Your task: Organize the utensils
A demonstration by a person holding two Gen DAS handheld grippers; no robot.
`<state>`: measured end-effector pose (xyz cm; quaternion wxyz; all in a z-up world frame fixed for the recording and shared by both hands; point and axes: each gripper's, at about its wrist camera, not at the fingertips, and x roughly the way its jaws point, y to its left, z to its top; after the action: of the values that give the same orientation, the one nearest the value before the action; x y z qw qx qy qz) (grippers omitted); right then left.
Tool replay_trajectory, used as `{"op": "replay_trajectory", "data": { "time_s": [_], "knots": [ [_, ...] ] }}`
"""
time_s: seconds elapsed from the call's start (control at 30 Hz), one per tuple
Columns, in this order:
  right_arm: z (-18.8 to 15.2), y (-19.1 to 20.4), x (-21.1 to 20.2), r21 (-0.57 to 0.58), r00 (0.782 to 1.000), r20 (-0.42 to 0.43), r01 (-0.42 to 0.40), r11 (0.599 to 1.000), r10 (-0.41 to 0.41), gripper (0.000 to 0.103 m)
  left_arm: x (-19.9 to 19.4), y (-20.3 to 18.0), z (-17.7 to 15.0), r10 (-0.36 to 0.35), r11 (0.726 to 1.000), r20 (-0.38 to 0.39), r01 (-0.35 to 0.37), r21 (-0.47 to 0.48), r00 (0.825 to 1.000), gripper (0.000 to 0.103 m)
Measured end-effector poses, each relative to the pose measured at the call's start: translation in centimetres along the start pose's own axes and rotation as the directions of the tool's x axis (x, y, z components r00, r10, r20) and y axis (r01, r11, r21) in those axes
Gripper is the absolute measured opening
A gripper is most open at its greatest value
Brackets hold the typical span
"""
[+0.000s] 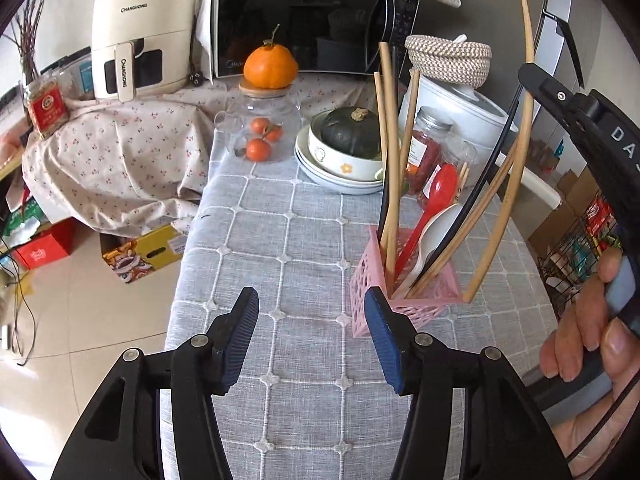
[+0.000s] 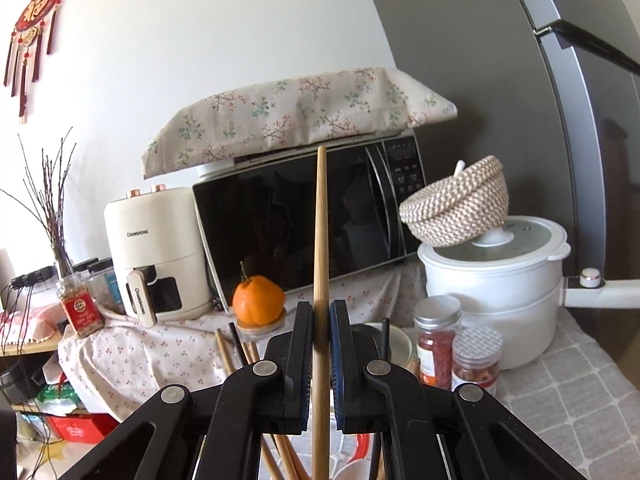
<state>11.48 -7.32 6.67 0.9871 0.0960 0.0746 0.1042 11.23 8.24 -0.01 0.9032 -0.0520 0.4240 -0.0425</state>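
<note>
A pink lattice basket (image 1: 424,308) stands on the grey checked tablecloth (image 1: 288,240). It holds several bamboo chopsticks (image 1: 392,168), black chopsticks (image 1: 492,152), a red spoon (image 1: 440,188) and a white spoon (image 1: 436,228). My left gripper (image 1: 312,296) hangs open just left of the basket, nothing between its blue pads. My right gripper (image 1: 525,73) (image 2: 320,308) is shut on one long bamboo chopstick (image 1: 508,200) (image 2: 321,220), held near upright. Its lower tip sits at the basket's right corner; whether inside or outside I cannot tell.
Behind the basket are two jars of red contents (image 1: 428,148), a bowl with a dark squash (image 1: 348,148) on stacked plates, a glass jar of tangerines (image 1: 260,136), a white pot (image 2: 496,280), a microwave (image 1: 304,20) and an air fryer (image 1: 140,36). The table's left edge (image 1: 184,264) drops to the floor.
</note>
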Motion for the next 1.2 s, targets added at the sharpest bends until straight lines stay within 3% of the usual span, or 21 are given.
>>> {"op": "replay_trajectory", "data": {
  "time_s": [0.23, 0.47, 0.53, 0.6, 0.73, 0.9, 1.1, 1.2],
  "knots": [
    [-2.4, 0.9, 1.1, -0.075, 0.994, 0.071, 0.094, 0.993, -0.088, 0.006, 0.8, 0.4, -0.1, 0.024, 1.000, 0.007, -0.024, 0.009, 1.000, 0.058],
    [-3.9, 0.4, 0.9, -0.059, 0.991, 0.070, 0.120, 0.991, -0.116, 0.007, 1.5, 0.9, -0.2, 0.048, 0.999, 0.000, -0.048, -0.002, 0.999, 0.058],
    [-3.9, 0.0, 0.7, -0.028, 0.992, 0.053, 0.116, 0.993, -0.114, 0.012, 1.6, 0.9, -0.3, 0.045, 0.999, -0.003, -0.045, -0.006, 0.999, 0.058],
    [-3.6, -0.6, 0.3, -0.001, 0.993, 0.038, 0.111, 0.994, -0.111, 0.025, 1.5, 0.7, -0.4, 0.042, 0.999, -0.002, -0.042, -0.002, 0.999, 0.058],
    [-2.3, -1.3, -0.6, 0.023, 0.994, 0.001, 0.105, 0.994, -0.105, 0.032, 1.2, 0.0, -0.6, 0.043, 0.999, 0.003, -0.043, 0.017, 0.999, 0.061],
    [-0.6, -2.4, -2.2, 0.015, 0.993, -0.077, 0.092, 0.996, -0.091, 0.050, 0.0, -1.2, -1.0, 0.035, 0.999, 0.021, -0.035, 0.037, 0.999, 0.070],
    [0.2, -4.5, -5.4, -0.016, 0.974, -0.195, 0.110, 0.994, -0.111, 0.070, -2.1, -3.3, -2.1, 0.032, 0.998, 0.043, -0.034, 0.052, 0.999, 0.081],
    [0.2, -6.0, -7.2, -0.023, 0.954, -0.256, 0.153, 0.988, -0.154, 0.080, -3.4, -4.5, -2.8, 0.024, 0.999, 0.052, -0.026, 0.041, 0.998, 0.087]
  ]
}}
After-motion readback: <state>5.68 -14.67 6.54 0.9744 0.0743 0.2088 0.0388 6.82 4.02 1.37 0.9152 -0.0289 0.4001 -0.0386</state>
